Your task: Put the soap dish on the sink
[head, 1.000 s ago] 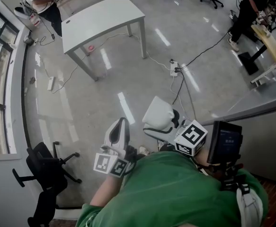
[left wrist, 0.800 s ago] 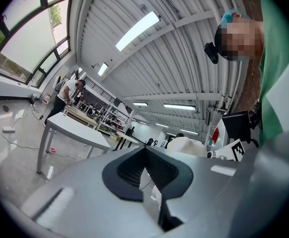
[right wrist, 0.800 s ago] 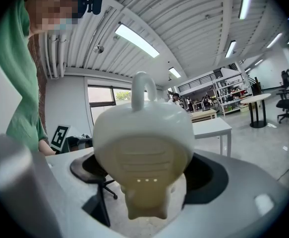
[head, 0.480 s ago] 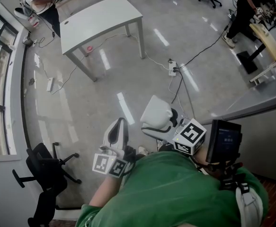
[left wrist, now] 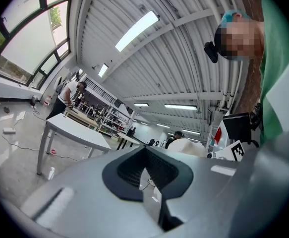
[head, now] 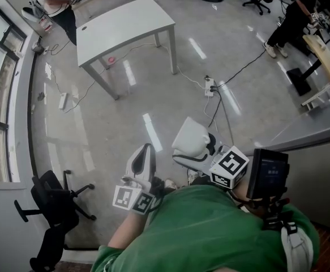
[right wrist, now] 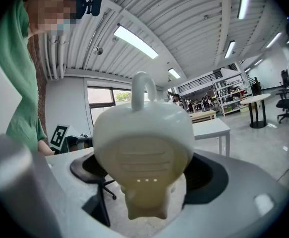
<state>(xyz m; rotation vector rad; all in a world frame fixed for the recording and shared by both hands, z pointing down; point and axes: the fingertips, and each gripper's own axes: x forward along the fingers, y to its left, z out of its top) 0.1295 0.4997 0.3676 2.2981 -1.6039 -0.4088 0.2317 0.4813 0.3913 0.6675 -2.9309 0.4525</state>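
Observation:
The soap dish [head: 190,137] is white and rounded, with a small loop handle on top. My right gripper [head: 197,152] is shut on it and holds it in the air close to my chest, over the floor. In the right gripper view the soap dish [right wrist: 143,148] fills the middle, its slotted underside facing the camera, clamped in the right gripper [right wrist: 144,182]. My left gripper [head: 141,158] hovers beside it to the left, shut with nothing in it. In the left gripper view the left gripper [left wrist: 145,150] has its dark pads meeting at the tip. No sink shows in any view.
A white table [head: 125,24] stands ahead on the polished floor. A power strip [head: 210,85] with trailing cables lies beyond the grippers. A black office chair [head: 54,200] sits at the lower left by the windows. A dark screen [head: 268,174] and a grey ledge [head: 300,132] are at right.
The head view has shifted slightly. Both grippers stay near the chest, and the soap dish remains in the right gripper.

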